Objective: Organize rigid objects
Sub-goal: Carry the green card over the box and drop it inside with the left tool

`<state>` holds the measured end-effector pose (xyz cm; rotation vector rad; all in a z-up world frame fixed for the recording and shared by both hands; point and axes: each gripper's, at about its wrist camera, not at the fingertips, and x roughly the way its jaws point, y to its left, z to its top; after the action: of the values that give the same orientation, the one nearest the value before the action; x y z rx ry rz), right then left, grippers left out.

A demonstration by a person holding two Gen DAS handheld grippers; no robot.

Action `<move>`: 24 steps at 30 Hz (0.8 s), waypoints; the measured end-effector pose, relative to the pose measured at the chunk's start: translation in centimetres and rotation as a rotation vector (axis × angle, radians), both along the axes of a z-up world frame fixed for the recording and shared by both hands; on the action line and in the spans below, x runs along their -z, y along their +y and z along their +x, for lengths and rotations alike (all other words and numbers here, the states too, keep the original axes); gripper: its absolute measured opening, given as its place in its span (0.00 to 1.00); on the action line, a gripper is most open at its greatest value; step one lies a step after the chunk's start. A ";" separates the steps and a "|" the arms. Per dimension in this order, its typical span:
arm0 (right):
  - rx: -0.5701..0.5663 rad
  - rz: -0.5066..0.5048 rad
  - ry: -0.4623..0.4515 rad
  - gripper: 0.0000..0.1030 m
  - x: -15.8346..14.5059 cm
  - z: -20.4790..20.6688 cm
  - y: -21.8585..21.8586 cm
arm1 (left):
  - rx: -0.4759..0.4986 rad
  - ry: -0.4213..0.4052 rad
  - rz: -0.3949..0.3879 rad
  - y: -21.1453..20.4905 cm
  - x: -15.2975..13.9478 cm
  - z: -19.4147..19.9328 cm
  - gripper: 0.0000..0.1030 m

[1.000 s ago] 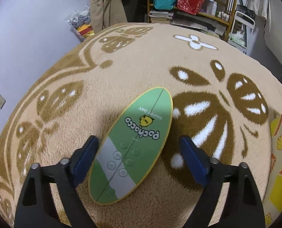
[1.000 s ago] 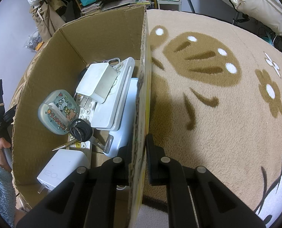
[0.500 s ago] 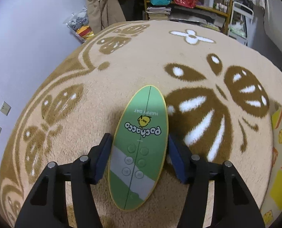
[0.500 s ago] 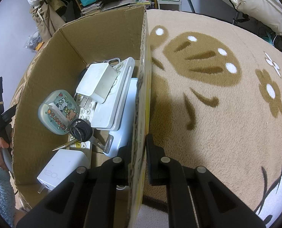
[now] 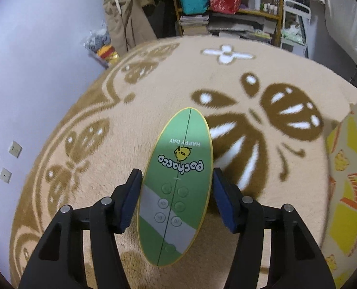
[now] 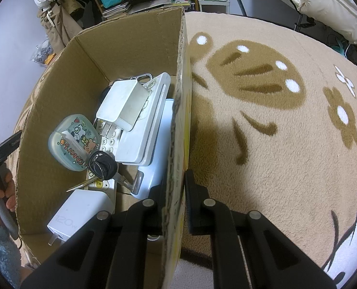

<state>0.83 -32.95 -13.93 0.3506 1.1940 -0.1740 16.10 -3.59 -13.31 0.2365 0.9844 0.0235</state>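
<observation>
The green oval remote (image 5: 176, 187), printed with a yellow cartoon character and round buttons, lay flat on the patterned rug (image 5: 135, 91), its long axis running away from the camera. The left gripper (image 5: 176, 200) straddled its near half, jaws pinching the remote across its width, the blue pads (image 5: 130, 200) touching both yellow-trimmed edges.

The right gripper (image 6: 176, 197) had its jaws pressed together on the side wall of the cardboard box (image 6: 178, 110), one finger inside and one outside. The box already held a white charger (image 6: 123, 103), a second charger marked 120W (image 6: 77, 216), a clear cartoon case (image 6: 73, 142), keys (image 6: 101, 166) and flat white devices; it stood to the right of the remote, its printed outer face at the edge of the left view.

Judgement: the step in hand was lifting the remote. The hold sits behind the middle, so the far end may dip. Recommend a level, slow lift, clearing the box rim fully before release, with the right gripper steadying the wall.
</observation>
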 end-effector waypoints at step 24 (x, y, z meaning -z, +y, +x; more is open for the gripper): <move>0.002 -0.002 0.001 0.10 0.1 0.1 0.0 | 0.339 -0.206 -0.035 -13.2 -11.0 -8.8 0.56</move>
<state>0.97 -32.98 -14.03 0.3503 1.1941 -0.1766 7.34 -16.81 -2.28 0.3592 0.7298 -0.2736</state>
